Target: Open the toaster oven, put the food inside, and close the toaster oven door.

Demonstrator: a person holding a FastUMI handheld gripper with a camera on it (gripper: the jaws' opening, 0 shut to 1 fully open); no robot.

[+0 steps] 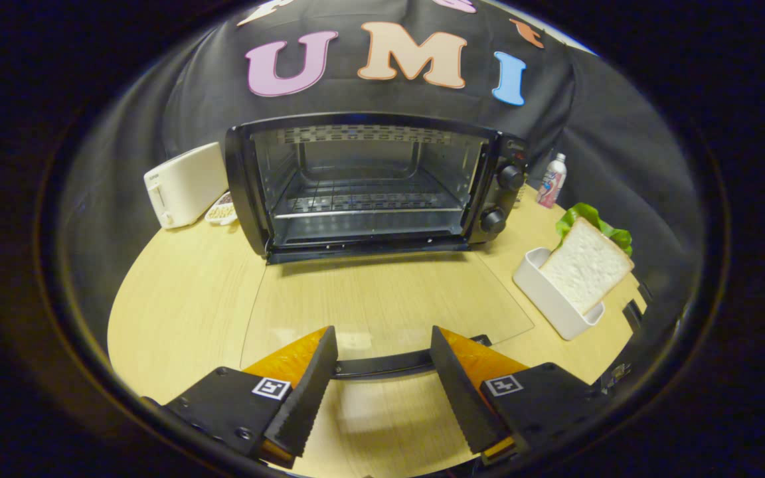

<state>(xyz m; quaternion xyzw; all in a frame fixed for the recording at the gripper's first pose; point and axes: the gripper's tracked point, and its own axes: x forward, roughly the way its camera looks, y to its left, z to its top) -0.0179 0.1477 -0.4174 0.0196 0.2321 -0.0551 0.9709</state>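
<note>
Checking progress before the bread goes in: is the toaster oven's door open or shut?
Open. The toaster oven door lies flat, its handle between the open tool's fingers.

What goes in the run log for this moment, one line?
oven: door down flat | tool: open over door handle | bread: in white holder, right of the door | inside: nothing on the rack

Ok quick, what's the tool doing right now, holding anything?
Tool: open and holding nothing; its fingers straddle the handle of the lowered toaster oven door.
</note>
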